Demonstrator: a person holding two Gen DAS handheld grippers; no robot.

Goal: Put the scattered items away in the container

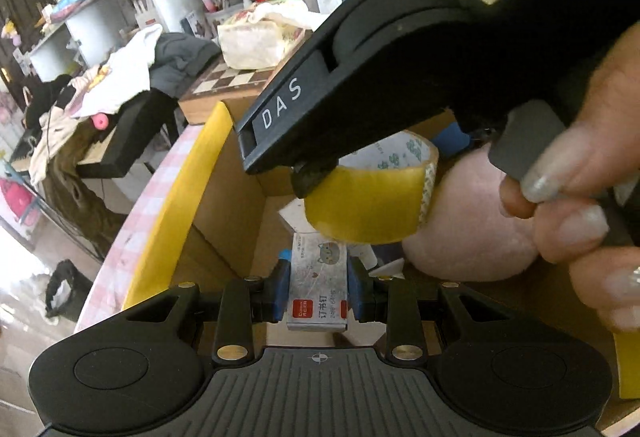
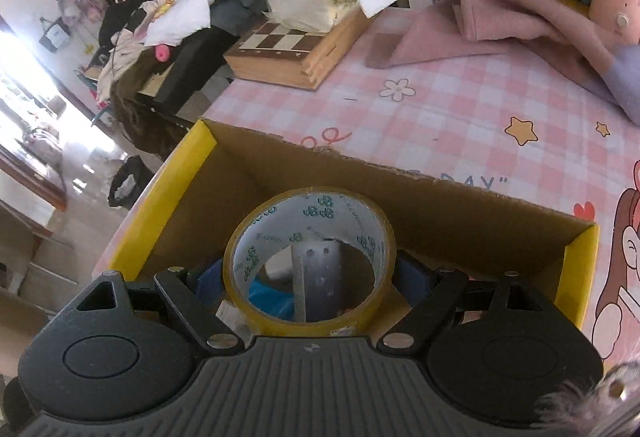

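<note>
**Both tongs loaded, both over the box**

Your left tongs [image 1: 318, 291] are closed down narrow on a small box of staples [image 1: 318, 277], the blue pads [image 1: 280, 291] pressing its two long sides. The staple box hangs above the open cardboard box [image 1: 224, 197], whose yellow-edged flap [image 1: 180, 205] runs up the left of the left wrist view. Below it, inside the box, you can see a pale pink rounded thing [image 1: 468, 221] and some white and blue scraps that are too small to name.

Your right tongs [image 2: 310, 277] stand wide, yet they are not empty: the roll of clear tape [image 2: 310, 261] sits between the blue pads [image 2: 412, 277], gripped across its outer rim, its hole facing the camera. In the left wrist view the same roll [image 1: 368, 205] hangs from the tip of the right tool, just above and beyond the staple box, with your hand [image 1: 580, 197] on the trigger at the right edge. Through the roll's hole you look down into the box at a white object and a blue one.

The cardboard box sits at the near left edge of the pink checked tabletop [image 2: 440, 109]. Farther back on the tabletop lie a folded chessboard [image 2: 296, 53], with a tissue pack [image 2: 316, 5] on top of it, and a pink cloth [image 2: 500, 33].
</note>
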